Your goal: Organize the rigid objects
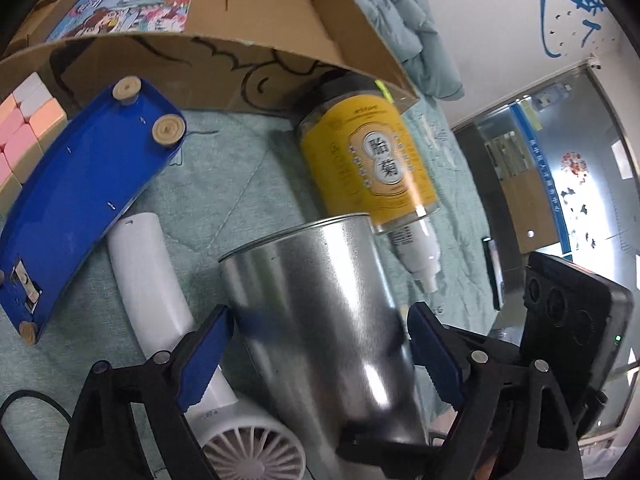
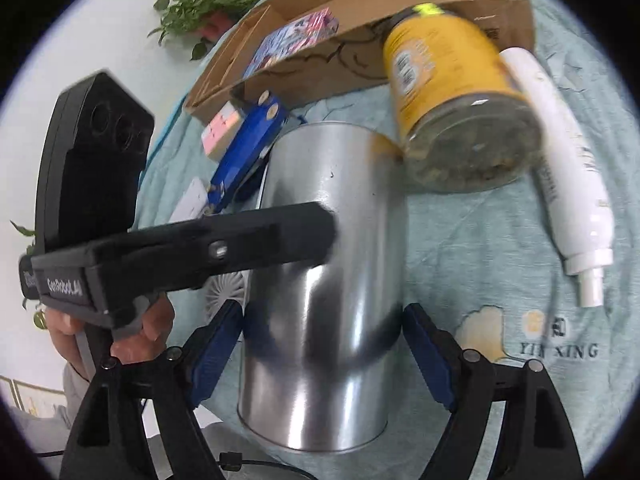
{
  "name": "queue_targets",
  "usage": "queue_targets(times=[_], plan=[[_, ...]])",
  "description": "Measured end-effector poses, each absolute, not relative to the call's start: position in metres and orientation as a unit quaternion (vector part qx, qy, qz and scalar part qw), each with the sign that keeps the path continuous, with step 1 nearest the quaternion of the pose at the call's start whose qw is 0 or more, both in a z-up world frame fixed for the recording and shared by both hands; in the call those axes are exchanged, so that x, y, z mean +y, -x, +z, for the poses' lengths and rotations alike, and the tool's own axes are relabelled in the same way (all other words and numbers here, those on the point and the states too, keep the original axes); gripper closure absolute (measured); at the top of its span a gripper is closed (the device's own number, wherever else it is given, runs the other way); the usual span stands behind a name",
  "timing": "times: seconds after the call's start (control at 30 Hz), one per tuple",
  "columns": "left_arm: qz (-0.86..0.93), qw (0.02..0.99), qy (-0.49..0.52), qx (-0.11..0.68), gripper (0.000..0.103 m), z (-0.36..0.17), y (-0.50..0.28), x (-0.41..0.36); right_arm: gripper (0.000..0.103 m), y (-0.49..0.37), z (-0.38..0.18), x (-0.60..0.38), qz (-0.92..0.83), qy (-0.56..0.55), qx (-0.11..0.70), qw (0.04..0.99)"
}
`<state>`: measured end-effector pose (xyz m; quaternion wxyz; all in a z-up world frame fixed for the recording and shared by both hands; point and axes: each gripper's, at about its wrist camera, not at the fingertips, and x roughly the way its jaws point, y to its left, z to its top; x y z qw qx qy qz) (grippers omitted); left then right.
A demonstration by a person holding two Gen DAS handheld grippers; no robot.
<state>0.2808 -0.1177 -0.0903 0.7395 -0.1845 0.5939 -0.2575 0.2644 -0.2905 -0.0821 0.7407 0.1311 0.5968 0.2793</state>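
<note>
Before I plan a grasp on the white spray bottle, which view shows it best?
The right wrist view: the white spray bottle lies in full length on the green cloth, nozzle included. In the left wrist view only its nozzle end shows from under the yellow-labelled jar.

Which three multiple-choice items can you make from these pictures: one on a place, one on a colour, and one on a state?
1. Where is the white plastic spray bottle?
A. Inside the brown cardboard box
B. On top of the shiny metal can
C. On the teal quilt, beside the clear jar

2. What colour is the clear jar's label?
A. Yellow
B. Red
C. Green

3. How is the clear jar positioned?
A. Standing upright
B. Lying on its side
C. Standing upside down on its lid

Answers:
1. C, because the bottle lies on the cloth next to the jar.
2. A, because both views show a yellow wrap.
3. B, because the jar's round base faces the right wrist camera.
</note>
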Motion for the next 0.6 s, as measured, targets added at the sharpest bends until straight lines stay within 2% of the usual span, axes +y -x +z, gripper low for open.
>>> queue_targets(times=[0.4,0.6], plan=[[-0.251,0.736,0.193,0.599,0.016,-0.103,-0.298,-0.135,0.016,-0.278,-0.099,-0.271,0.269,-0.135,0.606,0.736],[-0.263,0.738,0.203,0.588,0.018,-0.101,-0.283,-0.114,0.016,-0.278,-0.097,-0.265,0.247,-0.122,0.605,0.747]])
